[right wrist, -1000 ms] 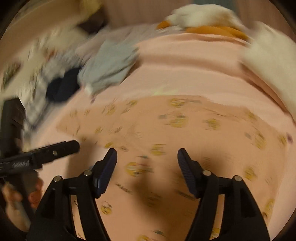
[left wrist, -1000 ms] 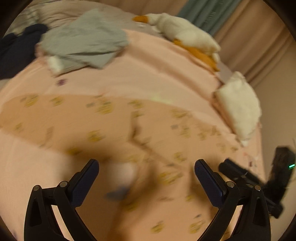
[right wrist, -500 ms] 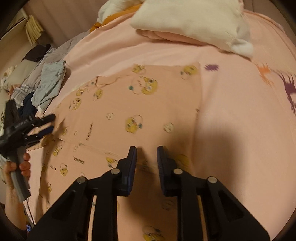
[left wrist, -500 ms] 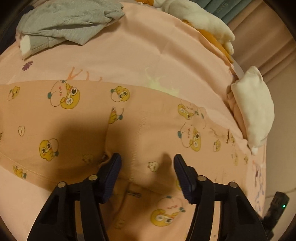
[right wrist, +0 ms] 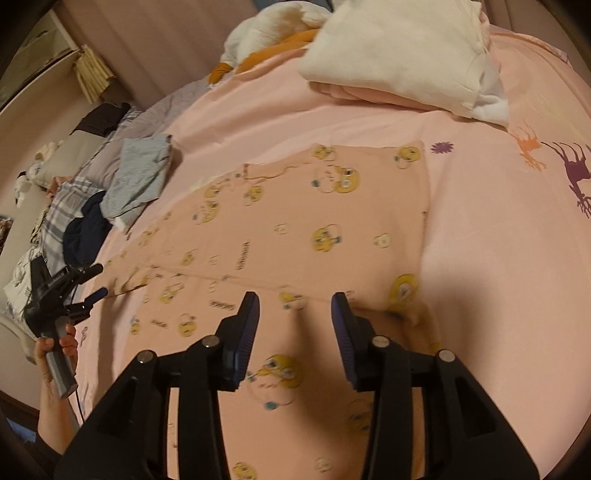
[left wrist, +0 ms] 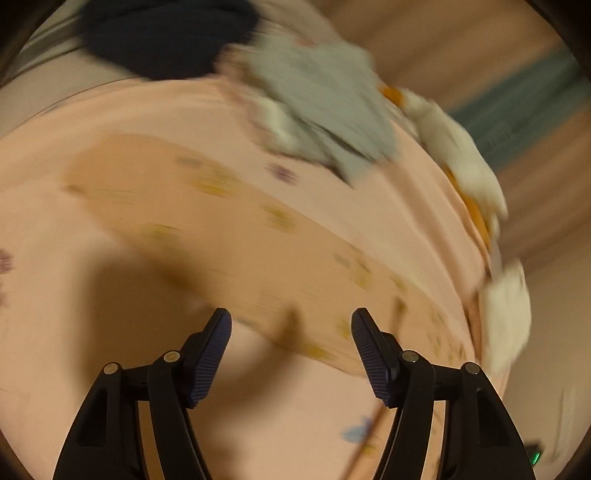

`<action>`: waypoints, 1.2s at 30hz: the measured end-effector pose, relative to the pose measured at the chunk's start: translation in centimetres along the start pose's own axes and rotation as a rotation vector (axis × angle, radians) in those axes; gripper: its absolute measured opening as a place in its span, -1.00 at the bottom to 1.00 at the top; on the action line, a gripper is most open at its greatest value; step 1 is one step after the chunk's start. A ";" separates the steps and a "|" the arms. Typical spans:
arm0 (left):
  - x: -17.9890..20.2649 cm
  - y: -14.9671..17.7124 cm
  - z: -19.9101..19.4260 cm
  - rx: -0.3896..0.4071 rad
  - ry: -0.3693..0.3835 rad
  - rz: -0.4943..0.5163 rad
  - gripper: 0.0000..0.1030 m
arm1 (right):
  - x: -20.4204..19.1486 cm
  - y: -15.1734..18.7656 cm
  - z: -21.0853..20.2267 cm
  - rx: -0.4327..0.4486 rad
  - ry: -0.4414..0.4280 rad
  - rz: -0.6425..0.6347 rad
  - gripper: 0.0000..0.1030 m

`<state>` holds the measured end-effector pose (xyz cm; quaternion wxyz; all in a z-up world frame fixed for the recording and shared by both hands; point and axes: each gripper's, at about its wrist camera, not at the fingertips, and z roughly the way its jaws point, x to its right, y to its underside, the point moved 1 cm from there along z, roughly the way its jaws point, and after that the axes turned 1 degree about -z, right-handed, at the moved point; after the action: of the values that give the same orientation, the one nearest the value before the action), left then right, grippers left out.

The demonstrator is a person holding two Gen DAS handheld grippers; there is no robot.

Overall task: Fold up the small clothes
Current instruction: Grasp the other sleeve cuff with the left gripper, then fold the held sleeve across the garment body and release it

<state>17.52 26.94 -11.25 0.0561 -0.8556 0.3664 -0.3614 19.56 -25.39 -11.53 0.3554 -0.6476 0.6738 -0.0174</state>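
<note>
Two views: left wrist first, then right wrist.

Left wrist, sharpness: heavily blurred; prints and edges smear.
Left wrist, left gripper [left wrist: 291, 326]: jaws spread wide with nothing between them, hanging above the bed.
Left wrist, garment [left wrist: 229, 229]: peach cloth with yellow prints, lying as a band across the pink sheet [left wrist: 155, 110], ahead of the fingertips; its near edge runs just past them.
Left wrist, grey cloth [left wrist: 325, 122]: crumpled on the sheet beyond the garment, apart from it.
Left wrist, dark cloth [left wrist: 166, 33]: at the top edge, just beside the grey cloth.
Left wrist, plush [left wrist: 465, 162]: white and orange, along the bed's right side.
Left wrist, white cloth [left wrist: 506, 314]: at the right edge, near the garment's far end.

Right wrist, right gripper [right wrist: 295, 306]: jaws parted, holding nothing, low over the garment's near part.
Right wrist, garment [right wrist: 314, 229]: spread flat on the sheet [right wrist: 498, 258], with a crease across it just ahead of the fingertips; a small fold is raised by the right finger.
Right wrist, left gripper [right wrist: 94, 282]: at the left edge, held in a hand [right wrist: 55, 347], fingers apart, at the garment's left end; contact cannot be told.
Right wrist, grey cloth [right wrist: 140, 177]: folded loosely, upper left, near the garment's far corner.
Right wrist, dark cloth [right wrist: 86, 229]: touching the grey cloth's near side.
Right wrist, white cloth [right wrist: 399, 51]: stacked on a pink fold at the top, well apart from the garment.
Right wrist, plush [right wrist: 266, 33]: behind the white cloth.
</note>
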 end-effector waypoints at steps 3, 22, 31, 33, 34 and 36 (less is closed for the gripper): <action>-4.1 -1.6 -0.7 0.057 0.004 -0.142 0.28 | -1.0 0.3 -0.1 -0.001 -0.006 -0.009 -0.16; -3.3 -5.9 -0.6 0.201 -0.183 -0.069 -0.88 | -3.0 1.1 1.3 -0.042 -0.018 -0.019 -0.15; 15.7 -1.0 -4.2 0.261 -0.112 0.355 -0.88 | -1.5 2.1 0.0 -0.012 -0.060 0.029 -0.15; 19.9 1.1 -3.8 0.262 -0.085 0.431 -0.88 | -1.1 2.5 -0.5 -0.006 -0.067 0.040 -0.15; 22.4 2.7 -3.4 0.253 -0.062 0.477 -0.88 | -0.8 2.7 -0.8 -0.001 -0.070 0.046 -0.15; 25.9 5.5 -2.3 0.226 -0.032 0.555 -0.88 | -0.2 2.9 -1.3 0.010 -0.071 0.056 -0.15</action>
<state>24.90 6.05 3.37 0.2533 -0.7166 0.5429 -0.3573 16.43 -25.31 -11.90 0.3826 -0.6267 0.6787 0.0122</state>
